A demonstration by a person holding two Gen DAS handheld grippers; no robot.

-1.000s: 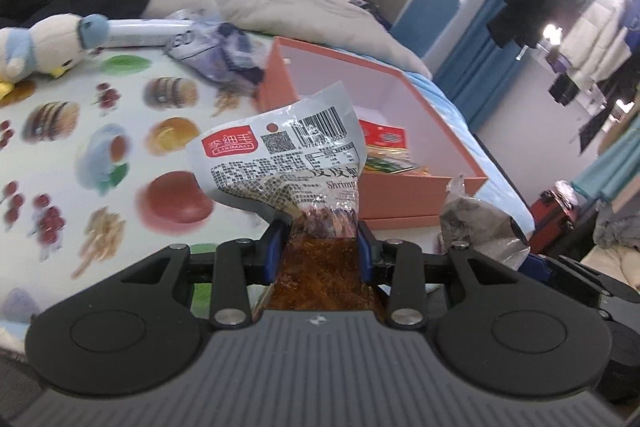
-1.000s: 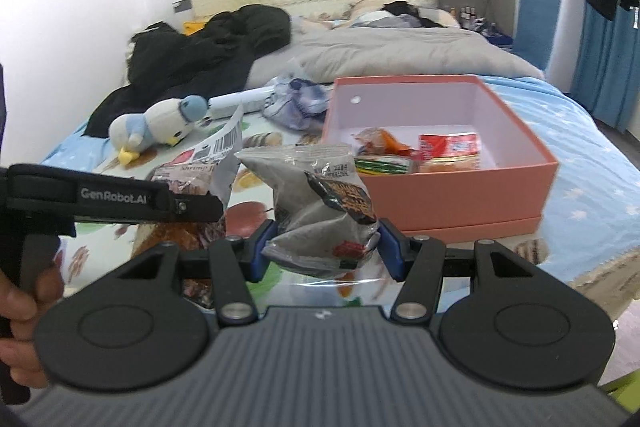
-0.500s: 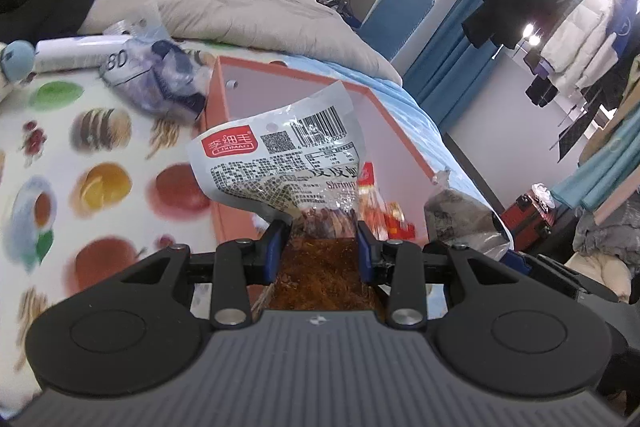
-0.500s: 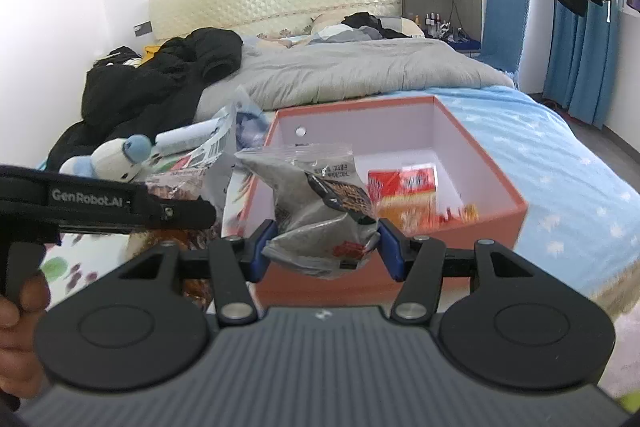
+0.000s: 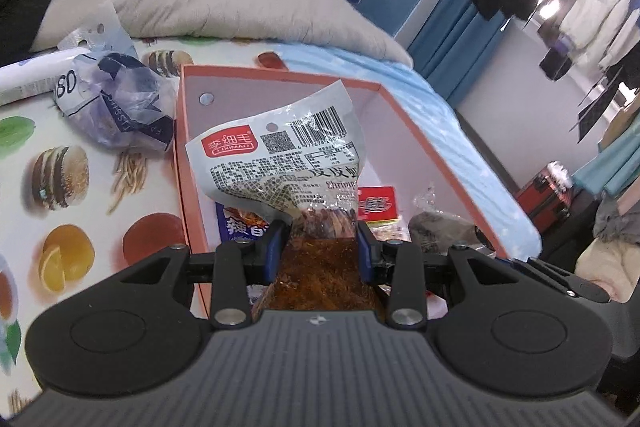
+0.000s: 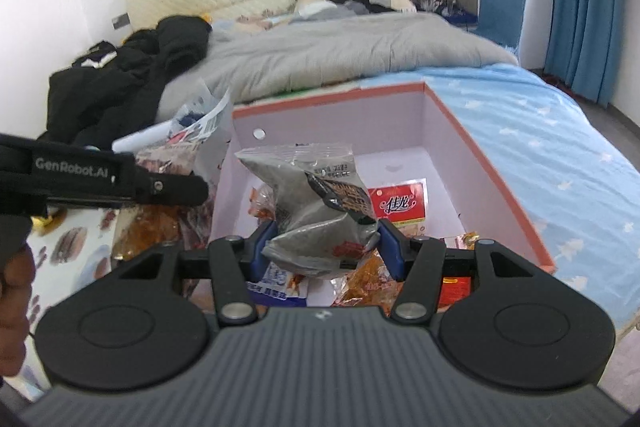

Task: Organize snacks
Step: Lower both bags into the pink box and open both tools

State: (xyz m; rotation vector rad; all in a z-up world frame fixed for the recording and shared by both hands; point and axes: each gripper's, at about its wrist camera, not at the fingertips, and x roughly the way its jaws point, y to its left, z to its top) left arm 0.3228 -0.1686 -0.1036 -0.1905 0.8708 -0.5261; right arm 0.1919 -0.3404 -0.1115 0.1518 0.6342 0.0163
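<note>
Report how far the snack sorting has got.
Done: several packets, including a red one, already lie in the pink box. In hand: the left gripper clamps a shrimp packet and the right gripper a grey packet, both over the box. Left: releasing both; a blue-patterned bag sits beside the box.

One pink box (image 6: pixel 496 163); two held snack packets (image 5: pixel 280 163) (image 6: pixel 316 203); two grippers (image 5: pixel 319 247) (image 6: pixel 325 243).

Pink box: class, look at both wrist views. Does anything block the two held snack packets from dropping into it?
Nothing visible does. The pink box is open-topped, and the shrimp packet and grey packet hang over it. Snacks already lie inside, with bare floor left.
</note>
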